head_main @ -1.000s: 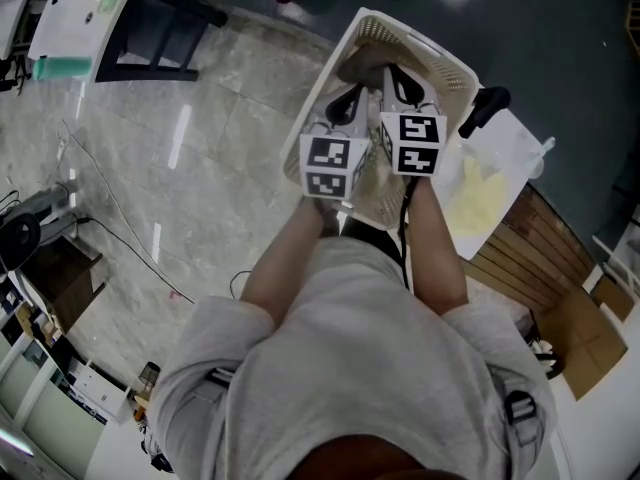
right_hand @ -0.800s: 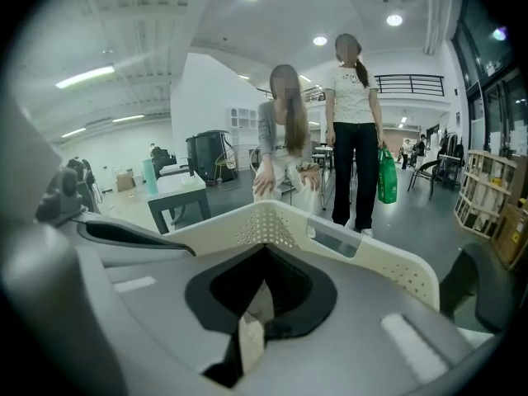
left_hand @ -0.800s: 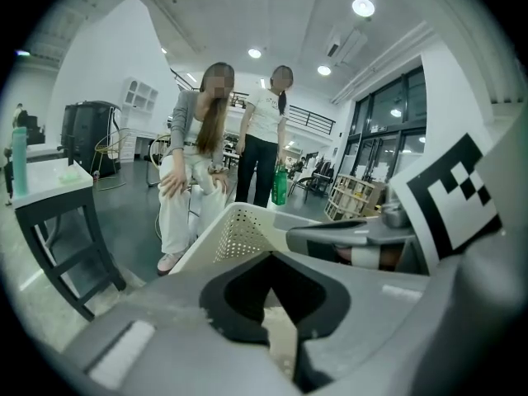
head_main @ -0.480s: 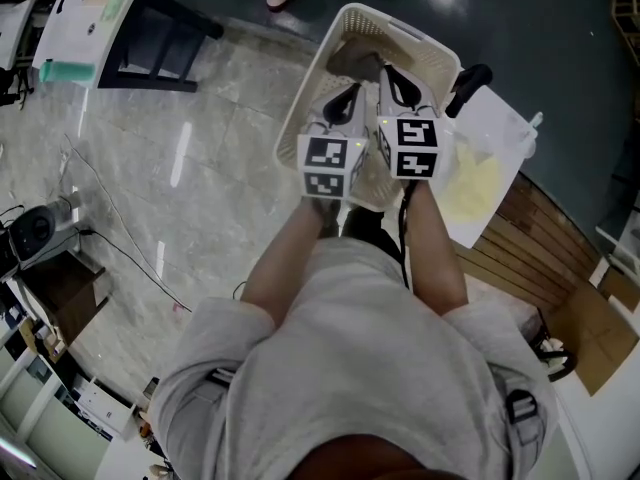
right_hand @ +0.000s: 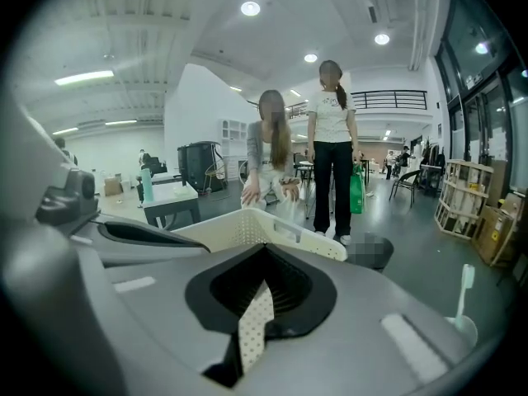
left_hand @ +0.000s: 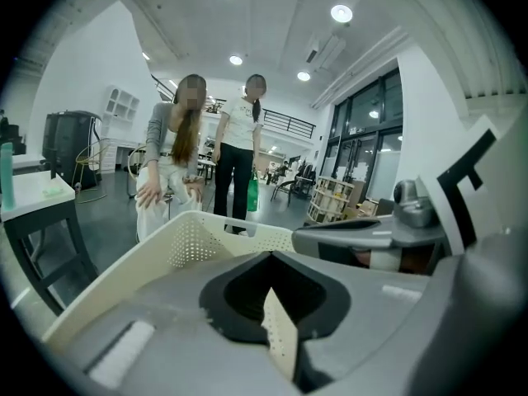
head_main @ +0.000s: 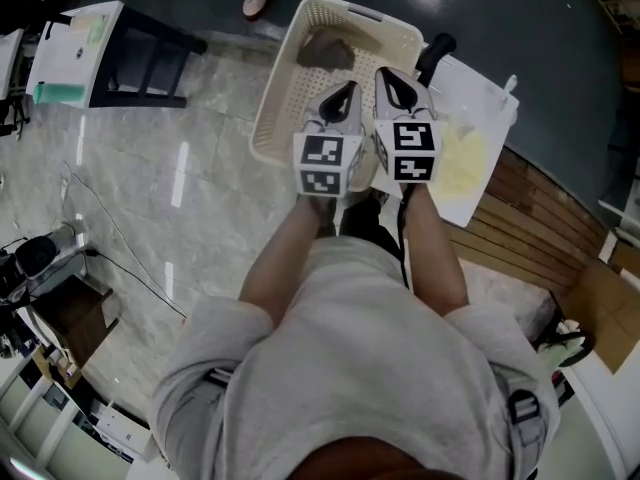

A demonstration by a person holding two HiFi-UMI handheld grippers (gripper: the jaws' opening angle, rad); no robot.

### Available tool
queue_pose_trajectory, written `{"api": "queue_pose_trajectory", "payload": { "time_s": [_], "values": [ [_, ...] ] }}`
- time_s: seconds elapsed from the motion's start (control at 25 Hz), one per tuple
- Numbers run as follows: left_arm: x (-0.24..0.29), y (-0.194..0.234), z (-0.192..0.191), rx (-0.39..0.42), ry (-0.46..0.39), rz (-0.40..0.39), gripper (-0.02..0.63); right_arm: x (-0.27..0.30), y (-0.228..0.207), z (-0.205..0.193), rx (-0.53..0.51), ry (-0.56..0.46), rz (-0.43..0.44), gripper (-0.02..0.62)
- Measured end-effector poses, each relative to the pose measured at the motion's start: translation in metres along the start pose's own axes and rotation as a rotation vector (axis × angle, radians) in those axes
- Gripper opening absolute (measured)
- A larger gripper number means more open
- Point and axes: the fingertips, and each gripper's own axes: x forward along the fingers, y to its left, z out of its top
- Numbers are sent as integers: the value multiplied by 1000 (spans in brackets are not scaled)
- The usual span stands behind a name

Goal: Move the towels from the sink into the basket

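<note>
A cream perforated plastic basket (head_main: 275, 98) sits at 12 o'clock, a grey-brown towel (head_main: 327, 50) at its far end; a white sink (head_main: 485, 108) holding a yellow cloth (head_main: 462, 163) lies at 2 o'clock. Forearms reach forward side by side, left tongs (head_main: 340, 98) and right tongs (head_main: 400, 90) both pressed together over the basket's near end.

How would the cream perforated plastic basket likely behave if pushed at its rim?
The cream perforated plastic basket is probably light: it has thin holed walls, and only one crumpled brown towel shows inside. On the glossy stone floor it would likely slide rather than tip, given its broad footprint.
</note>
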Motion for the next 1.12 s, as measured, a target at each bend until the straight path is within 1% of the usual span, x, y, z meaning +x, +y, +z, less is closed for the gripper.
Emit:
{"api": "queue_pose_trajectory", "payload": {
  "time_s": [0.16, 0.44, 0.76, 1.12],
  "values": [
    [7, -29, -6, 18, 17, -46, 16, -21, -20, -9, 23, 2, -36, 6],
    [23, -89, -7, 67, 33, -149, 17, -62, -68, -25, 60, 3, -134, 6],
    [41, -164, -20, 118, 65, -281, 16, -118, -127, -55, 128, 8, -274, 6],
    [44, -237, -40, 169, 106, -416, 17, -184, -171, -92, 200, 24, -423, 6]
  ]
}}
